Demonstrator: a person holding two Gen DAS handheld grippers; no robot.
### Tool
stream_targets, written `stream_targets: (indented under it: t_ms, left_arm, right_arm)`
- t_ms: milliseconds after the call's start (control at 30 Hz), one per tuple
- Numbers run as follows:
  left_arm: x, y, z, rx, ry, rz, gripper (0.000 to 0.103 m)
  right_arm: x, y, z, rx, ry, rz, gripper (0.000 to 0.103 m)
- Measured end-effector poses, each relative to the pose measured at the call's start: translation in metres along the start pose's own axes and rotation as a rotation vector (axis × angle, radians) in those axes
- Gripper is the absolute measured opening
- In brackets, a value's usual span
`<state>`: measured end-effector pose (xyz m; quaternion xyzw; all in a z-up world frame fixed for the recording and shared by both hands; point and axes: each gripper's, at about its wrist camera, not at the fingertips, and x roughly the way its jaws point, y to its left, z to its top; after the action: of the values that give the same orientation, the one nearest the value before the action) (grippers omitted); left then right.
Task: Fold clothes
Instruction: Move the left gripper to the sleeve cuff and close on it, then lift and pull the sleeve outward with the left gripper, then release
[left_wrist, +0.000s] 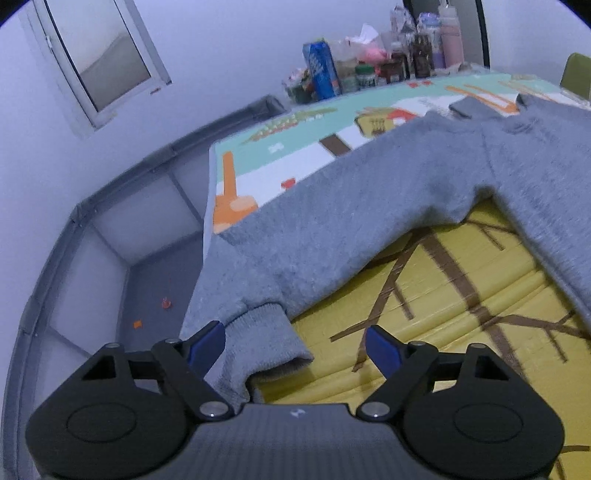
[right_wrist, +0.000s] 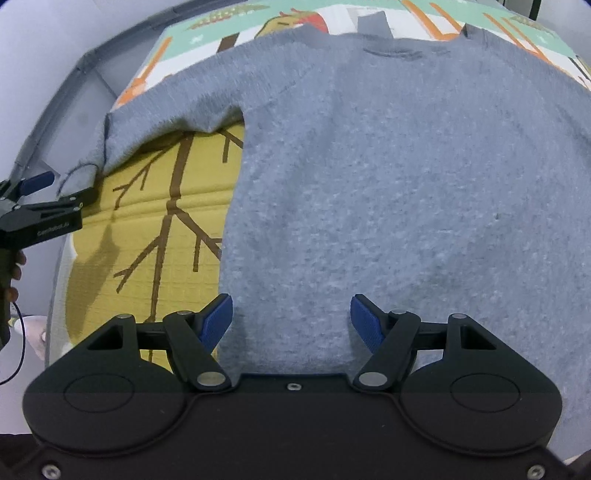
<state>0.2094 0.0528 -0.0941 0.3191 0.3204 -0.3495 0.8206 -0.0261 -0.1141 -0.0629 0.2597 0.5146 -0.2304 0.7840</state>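
Left wrist view: grey sweatshirt cut off at right, sleeve cuff overhanging patterned play mat.
Left gripper wide around cuff; right gripper wide over hem; bottles blurred.

Grey knit sweater, fleecy texture, spread flat, front or back side up cannot tell. Body lies broad and smooth on yellow part of tabletop with brown branch print; neckline at far end on teal patterned part. One sleeve stretched out sideways from shoulder, running toward tabletop edge, slightly rumpled at armpit. Ribbed cuff at sleeve end, opening facing near side, lying at tabletop corner. Hem at near edge, mostly hidden.
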Motion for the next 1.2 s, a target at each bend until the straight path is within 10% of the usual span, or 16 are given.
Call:
stream_targets:
  t_ms: [100, 433, 767, 967, 1200]
  left_arm:
    - [0.012, 0.000, -0.002, 0.025, 0.029, 0.015, 0.080]
    - [0.022, 0.033, -0.009, -0.159, 0.076, -0.032, 0.015]
    - [0.003, 0.087, 0.004, -0.323, -0.001, 0.132, 0.012]
    - [-0.006, 0.110, 0.007, -0.361, -0.027, 0.364, 0.019]
    - [-0.014, 0.117, 0.008, -0.387, -0.039, 0.380, 0.023]
  right_arm:
    - [0.002, 0.003, 0.001, -0.001, 0.007, -0.018, 0.068]
    - [0.006, 0.008, 0.008, 0.003, 0.023, -0.042, 0.068]
    - [0.006, 0.020, 0.007, -0.003, 0.019, -0.048, 0.068]
    - [0.002, 0.024, 0.004, -0.006, 0.011, -0.049, 0.068]
    - [-0.003, 0.022, 0.000, 0.012, 0.001, -0.050, 0.068]
